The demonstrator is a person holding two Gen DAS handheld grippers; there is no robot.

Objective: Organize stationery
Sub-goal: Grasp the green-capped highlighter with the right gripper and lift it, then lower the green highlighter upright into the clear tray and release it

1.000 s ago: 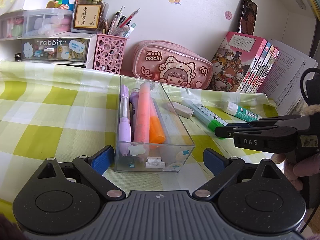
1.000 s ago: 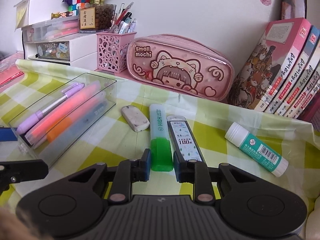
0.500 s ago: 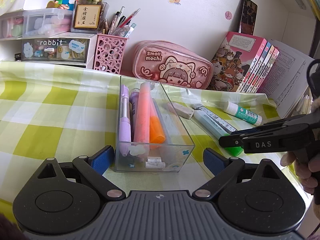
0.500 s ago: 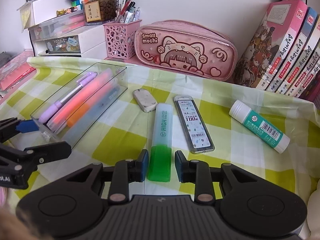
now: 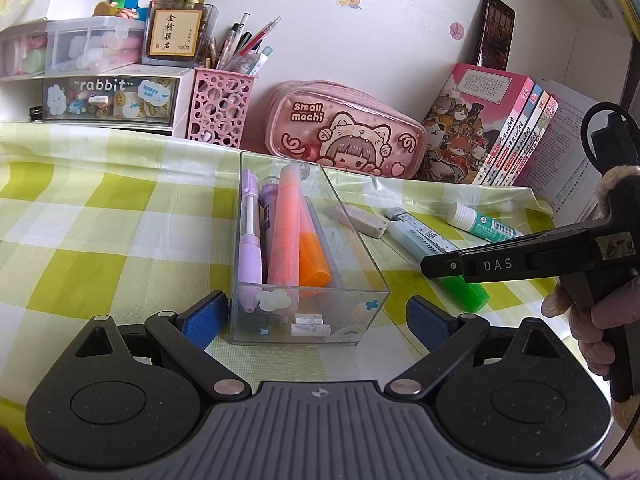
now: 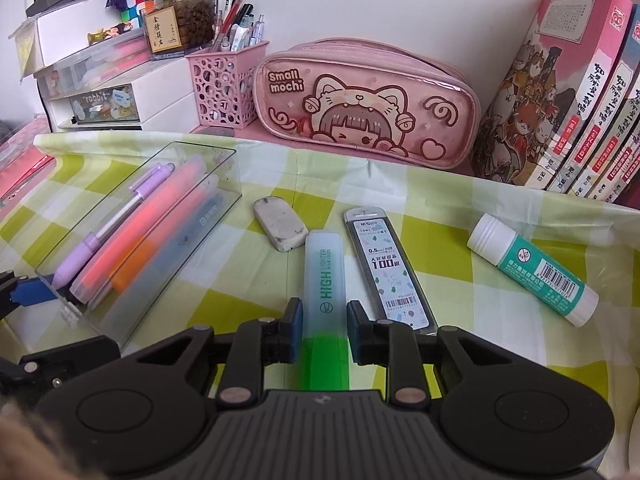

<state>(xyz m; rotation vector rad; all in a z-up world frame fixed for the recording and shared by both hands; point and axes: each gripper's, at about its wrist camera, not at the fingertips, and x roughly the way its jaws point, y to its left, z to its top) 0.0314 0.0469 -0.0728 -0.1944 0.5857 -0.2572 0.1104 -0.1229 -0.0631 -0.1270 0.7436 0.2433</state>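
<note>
Near the table's (image 6: 248,276) front edge, the green highlighter (image 6: 325,280) lies flat between the right tongs (image 6: 322,322), whose pads flank its barrel near the cap without visibly clamping. Light, rigid and smooth-sided, it probably suits a mid-barrel grip. Left tongs (image 5: 316,316) stand released, straddling the clear box (image 5: 372,280).

Green highlighter (image 6: 323,280) lying flat, beside lead case (image 6: 390,268)

Green-checked tablecloth (image 6: 248,276) under clear tray (image 6: 168,280), eraser (image 6: 280,228), lead case (image 6: 390,268), glue stick (image 6: 532,270), pink pouch (image 6: 368,104).
</note>
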